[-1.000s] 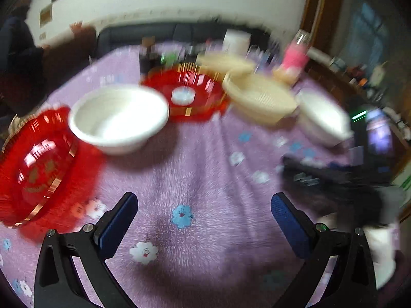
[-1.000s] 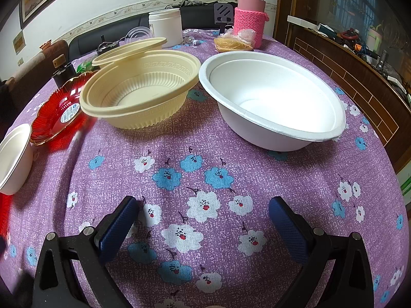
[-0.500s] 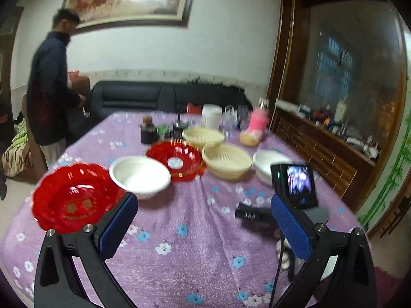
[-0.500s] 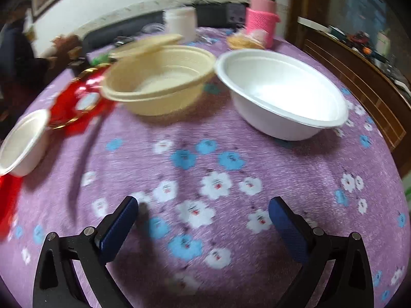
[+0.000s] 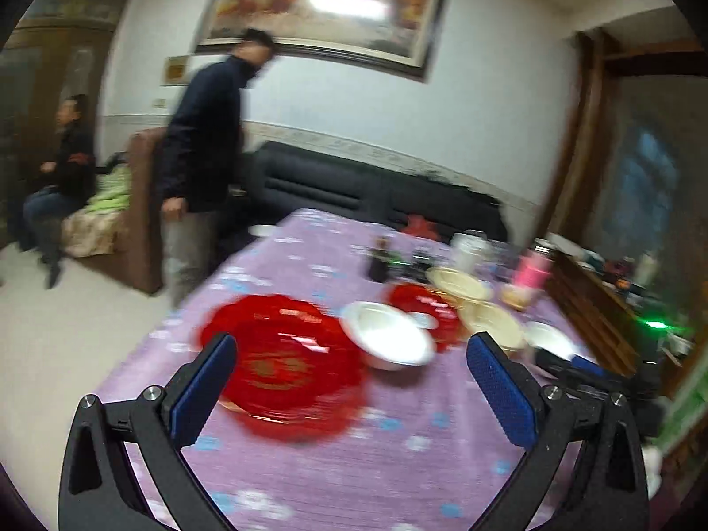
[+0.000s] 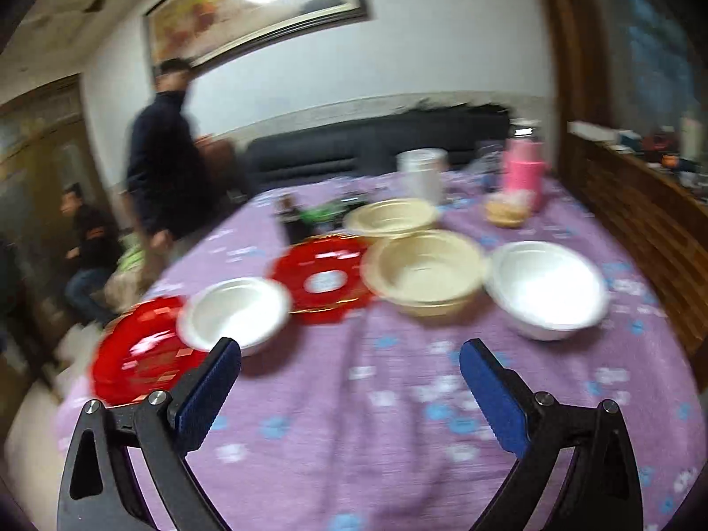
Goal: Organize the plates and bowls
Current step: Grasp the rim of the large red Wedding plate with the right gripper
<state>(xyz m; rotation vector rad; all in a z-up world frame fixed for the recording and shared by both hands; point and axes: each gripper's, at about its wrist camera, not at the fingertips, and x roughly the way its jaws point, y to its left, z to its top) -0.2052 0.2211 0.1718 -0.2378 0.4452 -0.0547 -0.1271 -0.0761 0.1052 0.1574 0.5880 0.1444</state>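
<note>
On the purple flowered tablecloth [image 6: 398, 398] lie a large red plate [image 5: 287, 358] [image 6: 141, 363], a small white bowl [image 5: 387, 338] [image 6: 236, 312], a second red plate [image 5: 420, 309] [image 6: 327, 281], a cream bowl [image 5: 491, 323] [image 6: 427, 272] with another cream dish [image 6: 391, 217] behind it, and a big white bowl [image 6: 546, 287] [image 5: 548, 338]. My left gripper [image 5: 352, 380] is open, raised above the near red plate, holding nothing. My right gripper [image 6: 349, 380] is open and empty too, above bare cloth. Both views are blurred.
A pink flask [image 6: 522, 172], a white jar [image 6: 420, 172] and dark bottles [image 6: 292, 217] stand at the table's far end. A person in dark clothes [image 5: 203, 150] stands at the far left corner; another [image 5: 62, 168] sits further left. A wooden sideboard [image 6: 641, 203] runs along the right.
Both grippers have lifted and drawn back from the table; the dishes now look smaller and farther. The left view has swung left. The standing person has moved along the table. Jaws stay open.
</note>
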